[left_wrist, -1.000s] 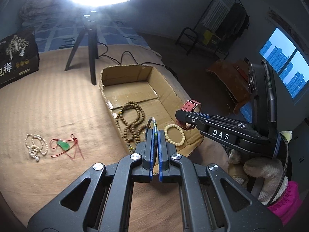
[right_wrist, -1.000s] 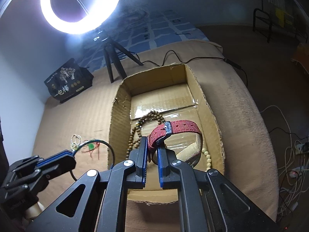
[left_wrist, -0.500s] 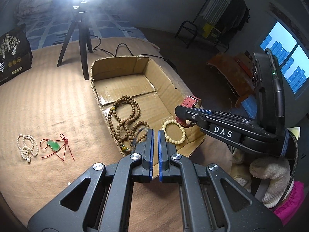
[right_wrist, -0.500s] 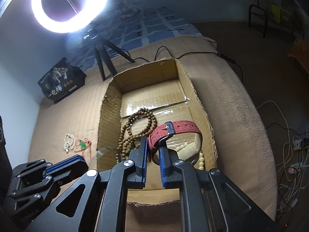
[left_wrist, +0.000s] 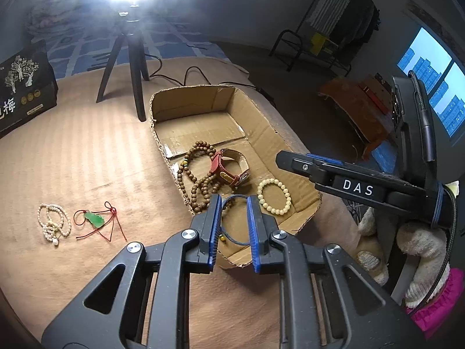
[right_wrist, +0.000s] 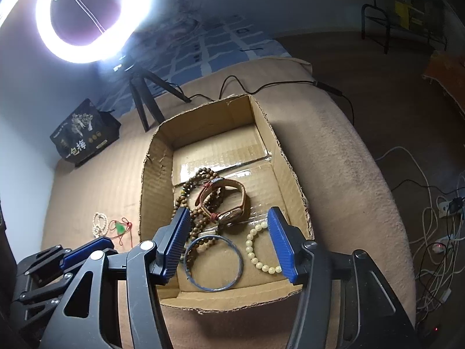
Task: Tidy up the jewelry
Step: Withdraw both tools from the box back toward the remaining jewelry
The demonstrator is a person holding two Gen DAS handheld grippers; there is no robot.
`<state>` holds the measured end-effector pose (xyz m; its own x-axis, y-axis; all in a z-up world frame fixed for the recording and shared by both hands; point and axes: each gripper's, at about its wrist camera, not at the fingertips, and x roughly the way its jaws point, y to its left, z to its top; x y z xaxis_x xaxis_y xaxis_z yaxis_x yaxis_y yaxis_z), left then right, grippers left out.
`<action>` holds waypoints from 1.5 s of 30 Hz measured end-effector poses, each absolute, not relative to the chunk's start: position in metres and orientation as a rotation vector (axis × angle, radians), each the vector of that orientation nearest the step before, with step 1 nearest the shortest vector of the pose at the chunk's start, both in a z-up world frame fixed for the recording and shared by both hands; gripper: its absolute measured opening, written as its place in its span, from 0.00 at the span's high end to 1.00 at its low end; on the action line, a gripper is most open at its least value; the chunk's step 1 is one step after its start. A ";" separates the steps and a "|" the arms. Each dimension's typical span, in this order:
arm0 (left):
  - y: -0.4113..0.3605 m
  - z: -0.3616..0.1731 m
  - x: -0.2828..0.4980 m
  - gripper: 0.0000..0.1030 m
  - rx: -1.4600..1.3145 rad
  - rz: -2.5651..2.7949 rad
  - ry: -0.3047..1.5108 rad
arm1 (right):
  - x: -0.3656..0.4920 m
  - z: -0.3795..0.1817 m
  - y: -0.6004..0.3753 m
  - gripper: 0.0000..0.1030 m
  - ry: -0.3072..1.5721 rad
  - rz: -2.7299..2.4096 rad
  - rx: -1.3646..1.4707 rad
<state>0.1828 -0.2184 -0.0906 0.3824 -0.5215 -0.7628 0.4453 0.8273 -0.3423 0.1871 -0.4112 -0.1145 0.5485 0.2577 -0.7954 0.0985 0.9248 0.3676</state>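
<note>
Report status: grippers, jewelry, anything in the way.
Both grippers, left and right, just opened, empty, over the box. Watch and bangle lie inside. Pearls and pendant remain outside. Nothing in the way.

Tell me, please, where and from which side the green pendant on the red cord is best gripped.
Grip the green pendant itself, from straight above, with the fingers across its narrow waist. It lies flat on the tan blanket, apart from the pearl strand, and its body is firmer than the thin, loosely looped red cord, which would probably slip.

bangle (right_wrist: 213, 263), watch (right_wrist: 225, 200), beads (left_wrist: 200, 177) in box (right_wrist: 157, 180)
</note>
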 end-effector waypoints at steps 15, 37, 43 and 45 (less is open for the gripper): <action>-0.197 -0.089 0.182 0.66 -0.046 -0.563 0.989 | 0.189 -0.107 -0.391 0.46 0.967 0.105 0.375; -0.015 -0.125 0.223 0.66 -0.175 -0.250 1.059 | 0.193 -0.084 -0.308 0.21 0.842 0.217 0.206; 0.004 -0.140 0.224 0.65 -0.225 -0.246 1.096 | 0.201 -0.093 -0.272 0.21 0.917 0.330 0.209; 0.007 -0.143 0.225 0.65 -0.252 -0.252 1.109 | 0.203 -0.099 -0.260 0.21 0.941 0.360 0.213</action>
<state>0.2250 0.0068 -0.1433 0.4230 -0.3229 -0.8466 0.0740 0.9435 -0.3229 0.2034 -0.2595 -0.0991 0.5358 0.3914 -0.7481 -0.2079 0.9200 0.3323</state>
